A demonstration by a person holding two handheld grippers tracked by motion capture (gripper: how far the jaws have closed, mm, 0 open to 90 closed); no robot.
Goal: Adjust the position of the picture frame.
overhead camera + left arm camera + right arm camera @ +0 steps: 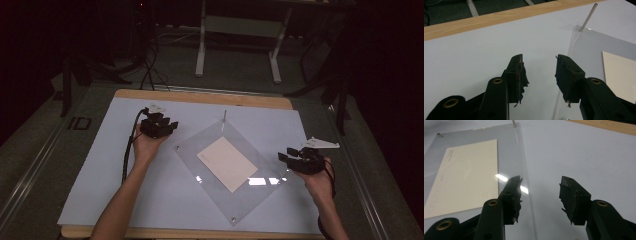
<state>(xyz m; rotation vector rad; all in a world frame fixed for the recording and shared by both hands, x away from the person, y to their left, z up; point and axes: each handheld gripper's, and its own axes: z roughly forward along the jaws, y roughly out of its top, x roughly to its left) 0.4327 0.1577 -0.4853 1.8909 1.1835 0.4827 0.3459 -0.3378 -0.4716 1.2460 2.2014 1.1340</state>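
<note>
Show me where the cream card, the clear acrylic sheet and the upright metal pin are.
cream card (228, 163), high view, its middle.
clear acrylic sheet (235, 205), high view, bare near corner.
upright metal pin (588, 18), left gripper view, mid-shaft.

The left gripper (159, 125) is held in the left hand (146, 146), whose bare forearm is stretched up from the bottom edge and angled slightly to the right. Its two black jaws are parted, with nothing gripped between the worn pads (520, 75) (the pad lining is seen frayed and torn at the edges). The right gripper (300, 159) is carried in the right hand (320, 177), the forearm being brought in from the lower right corner. Its jaws are likewise spread apart and pointed leftward, nothing being clamped between them.
</note>
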